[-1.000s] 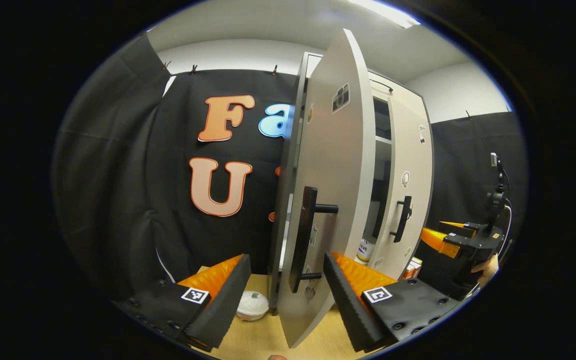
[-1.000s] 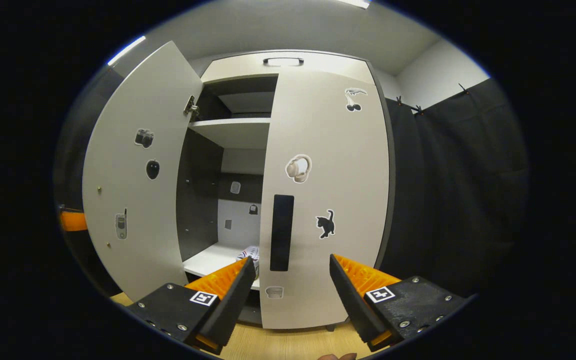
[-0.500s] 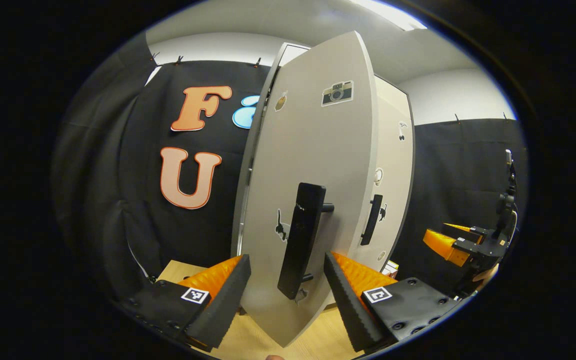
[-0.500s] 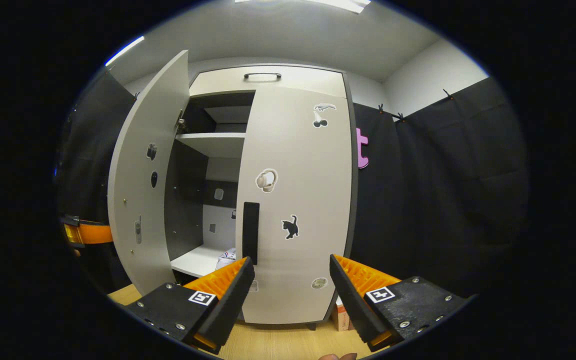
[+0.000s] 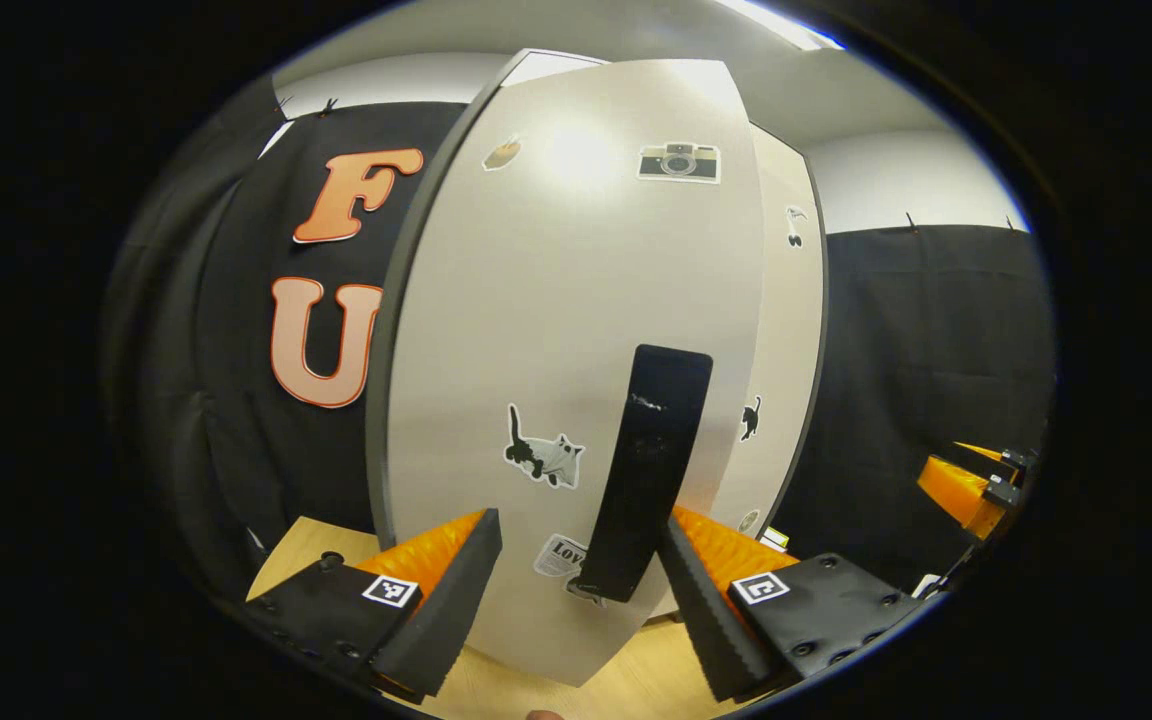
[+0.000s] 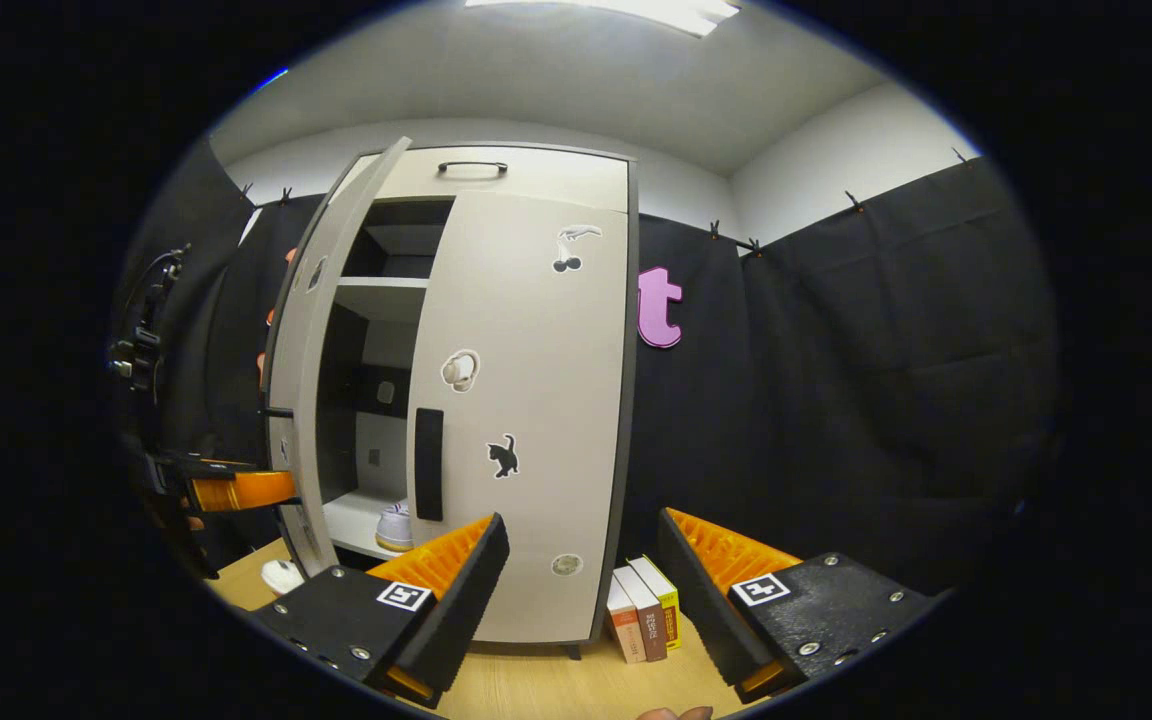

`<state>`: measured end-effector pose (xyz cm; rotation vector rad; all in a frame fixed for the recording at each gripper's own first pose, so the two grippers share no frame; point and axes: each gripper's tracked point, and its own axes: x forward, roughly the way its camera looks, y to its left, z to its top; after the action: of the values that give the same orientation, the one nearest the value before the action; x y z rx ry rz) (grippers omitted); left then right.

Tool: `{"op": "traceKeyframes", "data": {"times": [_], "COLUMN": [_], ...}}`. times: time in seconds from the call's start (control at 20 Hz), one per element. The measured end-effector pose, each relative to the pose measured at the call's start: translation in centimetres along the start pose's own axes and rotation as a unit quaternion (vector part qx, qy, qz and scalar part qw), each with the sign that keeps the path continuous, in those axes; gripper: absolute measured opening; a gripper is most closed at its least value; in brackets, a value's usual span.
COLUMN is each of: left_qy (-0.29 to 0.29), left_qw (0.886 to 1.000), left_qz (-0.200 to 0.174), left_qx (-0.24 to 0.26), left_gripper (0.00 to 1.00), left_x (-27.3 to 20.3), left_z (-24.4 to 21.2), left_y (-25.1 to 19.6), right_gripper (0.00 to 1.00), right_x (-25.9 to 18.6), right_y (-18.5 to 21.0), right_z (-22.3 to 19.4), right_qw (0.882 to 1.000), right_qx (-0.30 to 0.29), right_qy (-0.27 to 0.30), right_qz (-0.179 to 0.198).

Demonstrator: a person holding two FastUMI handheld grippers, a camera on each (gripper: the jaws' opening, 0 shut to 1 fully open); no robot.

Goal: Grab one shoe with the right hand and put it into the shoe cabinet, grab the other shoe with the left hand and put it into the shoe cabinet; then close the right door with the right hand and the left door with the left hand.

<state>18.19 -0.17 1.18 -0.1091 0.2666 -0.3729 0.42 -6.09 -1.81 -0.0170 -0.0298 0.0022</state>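
Note:
The shoe cabinet [image 6: 496,170] stands against the black cloth. Its right door [image 6: 526,400] lies flat against the front, and the left door [image 6: 298,380] stands partly ajar. Through the gap a white shoe [image 6: 395,527] sits on the lower shelf. In the left gripper view the left door [image 5: 556,330] is close ahead, and my open left gripper [image 5: 576,600] straddles the foot of its black handle [image 5: 651,470]. An orange finger [image 6: 241,490] of that gripper is against the door's outer face. My right gripper [image 6: 576,600] is open and holds nothing, well back from the right door.
Three books [image 6: 641,610] stand on the wooden floor by the cabinet's right foot. A white rounded object [image 6: 283,575] lies on the floor at the left foot. An orange finger [image 5: 956,488] of the right gripper shows at the far right.
The left door has swung from wide open to partly ajar with my left gripper at its handle. My right gripper has drawn back from the right door, and the cabinet looks smaller.

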Motion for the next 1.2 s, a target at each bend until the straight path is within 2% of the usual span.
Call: {"op": "traceKeyframes", "data": {"times": [0.3, 0.7, 0.85, 1.05, 1.1, 1.2], "left_qy": [-0.01, -0.018, 0.01, 0.024, 0.017, 0.011], "left_qw": [0.999, 0.996, 0.996, 0.997, 0.998, 0.998], "left_qz": [0.034, 0.073, 0.083, 0.069, 0.066, 0.065], "left_qx": [0.038, 0.052, 0.045, 0.019, 0.015, 0.014], "left_gripper": [0.98, 0.99, 0.98, 0.98, 0.98, 0.98], "left_x": [3.7, 4.7, 4.4, 0.6, -1.1, -4.8], "left_z": [-0.3, -0.2, -2.0, -3.0, -2.9, -2.5], "left_y": [-1.1, -1.7, -1.8, -2.0, -1.8, -1.2], "right_gripper": [0.93, 0.94, 0.94, 0.94, 0.89, 0.94], "right_x": [-0.4, 0.3, 0.6, 0.9, 1.0, 1.2], "right_y": [-1.4, -0.4, -0.7, -1.5, -1.5, -1.7], "right_z": [-0.2, -1.7, -2.3, -2.6, -2.7, -2.9], "right_qw": [1.0, 1.0, 1.0, 0.999, 0.999, 0.998], "right_qx": [-0.017, -0.002, 0.003, 0.006, 0.006, 0.007], "right_qy": [-0.002, 0.017, 0.024, 0.032, 0.035, 0.041], "right_qz": [-0.014, 0.013, 0.018, 0.027, 0.03, 0.037]}}
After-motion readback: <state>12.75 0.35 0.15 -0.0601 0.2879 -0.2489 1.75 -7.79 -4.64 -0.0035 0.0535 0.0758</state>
